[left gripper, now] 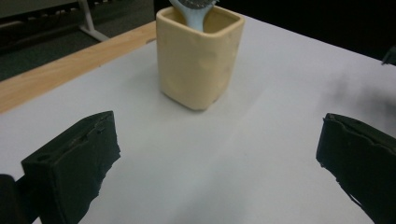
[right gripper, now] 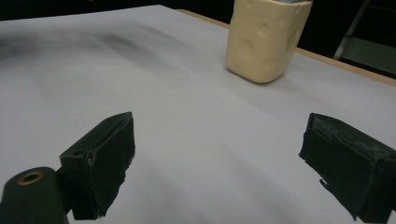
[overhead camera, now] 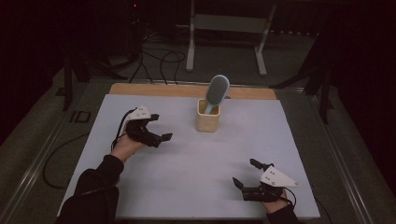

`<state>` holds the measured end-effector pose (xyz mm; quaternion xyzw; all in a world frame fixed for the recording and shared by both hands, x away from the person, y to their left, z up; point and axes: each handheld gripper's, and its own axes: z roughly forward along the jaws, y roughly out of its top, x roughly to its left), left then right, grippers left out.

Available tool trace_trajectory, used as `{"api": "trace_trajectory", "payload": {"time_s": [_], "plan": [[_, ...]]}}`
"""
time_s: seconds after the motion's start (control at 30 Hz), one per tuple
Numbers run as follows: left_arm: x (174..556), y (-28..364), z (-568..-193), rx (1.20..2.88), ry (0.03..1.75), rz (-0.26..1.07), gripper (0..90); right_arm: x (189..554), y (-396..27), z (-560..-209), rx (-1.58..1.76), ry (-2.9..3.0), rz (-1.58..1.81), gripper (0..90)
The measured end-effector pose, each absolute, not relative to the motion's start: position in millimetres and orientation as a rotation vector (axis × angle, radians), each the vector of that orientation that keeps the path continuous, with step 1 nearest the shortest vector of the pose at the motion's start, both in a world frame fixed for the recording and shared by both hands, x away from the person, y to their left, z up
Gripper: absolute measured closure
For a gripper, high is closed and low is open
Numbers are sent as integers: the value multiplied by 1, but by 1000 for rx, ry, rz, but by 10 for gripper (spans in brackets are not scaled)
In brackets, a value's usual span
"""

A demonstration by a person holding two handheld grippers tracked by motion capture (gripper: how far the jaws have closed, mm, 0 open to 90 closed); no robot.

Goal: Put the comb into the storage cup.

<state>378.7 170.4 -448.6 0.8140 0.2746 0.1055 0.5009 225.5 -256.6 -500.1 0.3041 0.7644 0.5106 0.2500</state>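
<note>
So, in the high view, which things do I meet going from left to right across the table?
Left claw → cream cup holding the blue hairbrush → right claw.

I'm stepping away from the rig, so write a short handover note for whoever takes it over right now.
Left tongs: open, empty, held above the white mat to the left of the cup.
Right tongs: open, empty, low over the mat's near right corner.
Things: the cream cup stands upright towards the mat's far edge; the blue hairbrush stands in it, handle down, head leaning out over the rim.
Done: the brush sits in the cup and neither pair of tongs touches it.
Left: probably nothing but to pull both hands back; check that the cup stands steady.
</note>
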Motion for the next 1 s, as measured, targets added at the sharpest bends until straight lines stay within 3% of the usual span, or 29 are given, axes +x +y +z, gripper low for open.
{"api": "trace_trajectory", "payload": {"time_s": [1.0], "plan": [[294, 234, -488, 1963, 736, 272, 0, 225, -255, -499, 821, 2078, 1379, 95]]}}
